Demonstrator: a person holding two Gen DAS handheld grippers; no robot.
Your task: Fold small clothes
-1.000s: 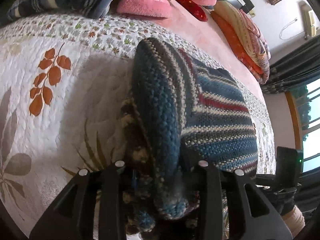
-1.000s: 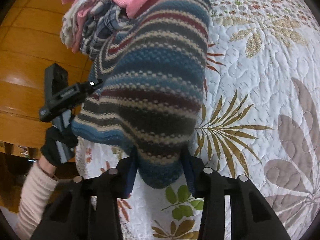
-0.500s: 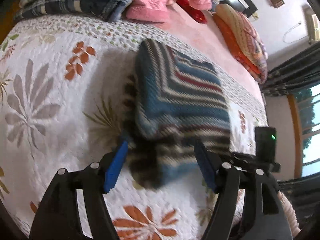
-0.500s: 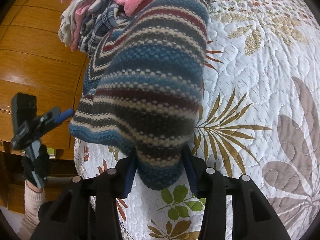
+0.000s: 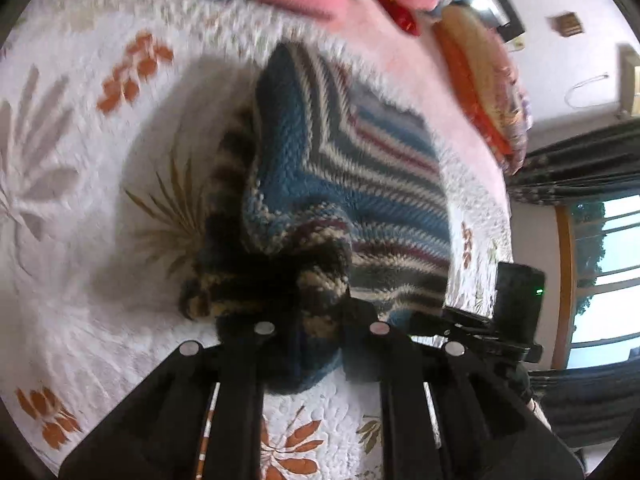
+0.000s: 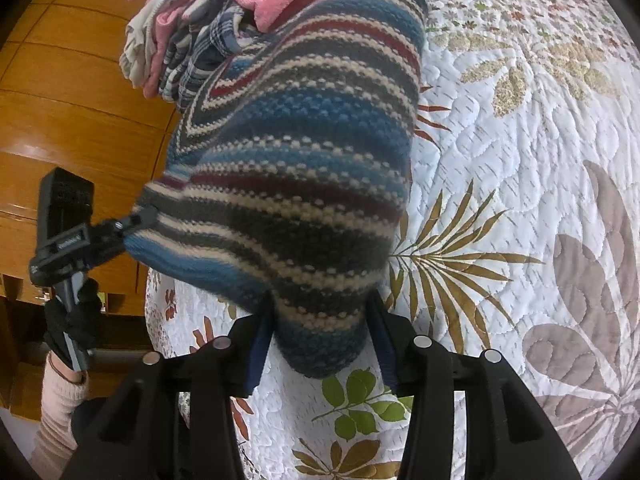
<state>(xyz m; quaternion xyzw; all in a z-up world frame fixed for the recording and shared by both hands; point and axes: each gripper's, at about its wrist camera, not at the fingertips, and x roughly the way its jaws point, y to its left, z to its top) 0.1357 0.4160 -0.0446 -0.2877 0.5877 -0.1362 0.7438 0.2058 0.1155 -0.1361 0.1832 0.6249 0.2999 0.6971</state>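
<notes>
A blue, cream, grey and dark-red striped knit sweater (image 5: pixel 360 184) lies folded on the white leaf-print quilt (image 5: pixel 80 240). My left gripper (image 5: pixel 316 320) is shut on a bunched near corner of it, and that view is motion-blurred. In the right wrist view the sweater (image 6: pixel 304 184) is lifted off the quilt (image 6: pixel 520 160) at its near end, with my right gripper (image 6: pixel 320 332) shut on that end. The left gripper (image 6: pixel 136 218) shows there too, pinching the sweater's left corner, held by a gloved hand (image 6: pixel 72 320).
A pile of plaid and pink clothes (image 6: pixel 192 52) sits beyond the sweater at the head of the bed. Orange pillows (image 5: pixel 480 80) lie along the far side. Wooden panelling (image 6: pixel 60 100) stands past the bed's edge, and a window (image 5: pixel 600 280) with dark curtains is at the right.
My left gripper let go of the sweater and drew back half a second ago, then closed again on its near corner. The right gripper has kept its hold and barely moved.
</notes>
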